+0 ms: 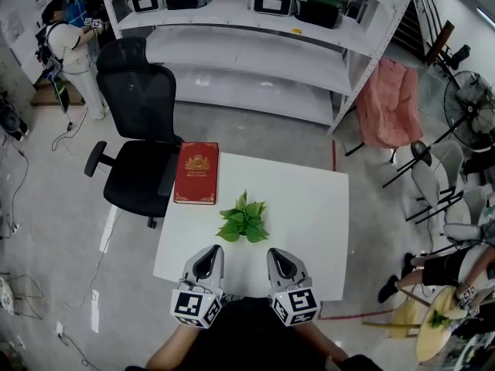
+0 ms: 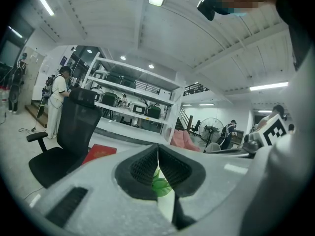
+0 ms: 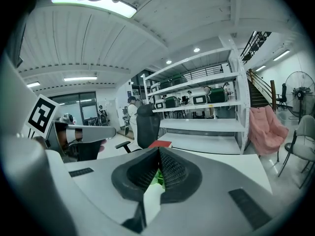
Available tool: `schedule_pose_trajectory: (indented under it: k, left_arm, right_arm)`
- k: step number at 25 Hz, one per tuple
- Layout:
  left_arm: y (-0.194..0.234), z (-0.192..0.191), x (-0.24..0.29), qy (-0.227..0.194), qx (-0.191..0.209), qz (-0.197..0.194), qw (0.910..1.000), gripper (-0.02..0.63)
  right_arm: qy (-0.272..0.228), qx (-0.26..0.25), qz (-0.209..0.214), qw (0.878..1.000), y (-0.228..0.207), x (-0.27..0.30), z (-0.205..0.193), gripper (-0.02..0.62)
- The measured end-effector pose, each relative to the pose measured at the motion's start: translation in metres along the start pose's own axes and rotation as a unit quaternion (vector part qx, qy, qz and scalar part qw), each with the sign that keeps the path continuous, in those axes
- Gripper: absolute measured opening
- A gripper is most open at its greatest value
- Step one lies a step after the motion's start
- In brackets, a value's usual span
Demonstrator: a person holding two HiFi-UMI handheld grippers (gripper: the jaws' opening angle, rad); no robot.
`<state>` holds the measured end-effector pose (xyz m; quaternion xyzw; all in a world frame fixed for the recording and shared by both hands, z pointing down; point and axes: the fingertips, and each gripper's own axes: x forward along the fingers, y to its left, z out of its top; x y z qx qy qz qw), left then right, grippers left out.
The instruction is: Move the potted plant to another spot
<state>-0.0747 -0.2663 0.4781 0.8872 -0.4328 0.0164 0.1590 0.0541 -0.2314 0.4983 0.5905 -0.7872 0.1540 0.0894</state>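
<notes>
Both the left hand-held gripper (image 1: 209,250) and the right hand-held gripper (image 1: 277,252) hung over the tabletop's (image 1: 309,207) near edge, jaws pressed together on nothing, pointing toward the potted plant (image 1: 244,221), which stood mid-tabletop just beside a red book (image 1: 196,172), likely so it sat within either one's reach.

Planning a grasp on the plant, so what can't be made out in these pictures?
Plant, head view: leaves cover everything beneath them.
Plant, both gripper views: closed fingers block all but a green sliver.
Book, head view: cover print too small to read.
</notes>
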Motion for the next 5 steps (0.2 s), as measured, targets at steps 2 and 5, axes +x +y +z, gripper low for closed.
schedule_pose_trajectory:
  k: [2,5]
  left_arm:
    - [-0.0003,-0.0004,-0.0004,-0.002,0.004,-0.002,1.0000,0.020]
    - [0.0002,-0.0017,-0.0014,-0.003,0.004,0.000,1.0000,0.020]
  right_arm:
    - [0.000,-0.002,0.002,1.000,-0.0001,-0.0001,-0.0004,0.012]
    - [-0.001,-0.004,0.002,1.000,-0.0008,-0.0003,-0.0013,0.012]
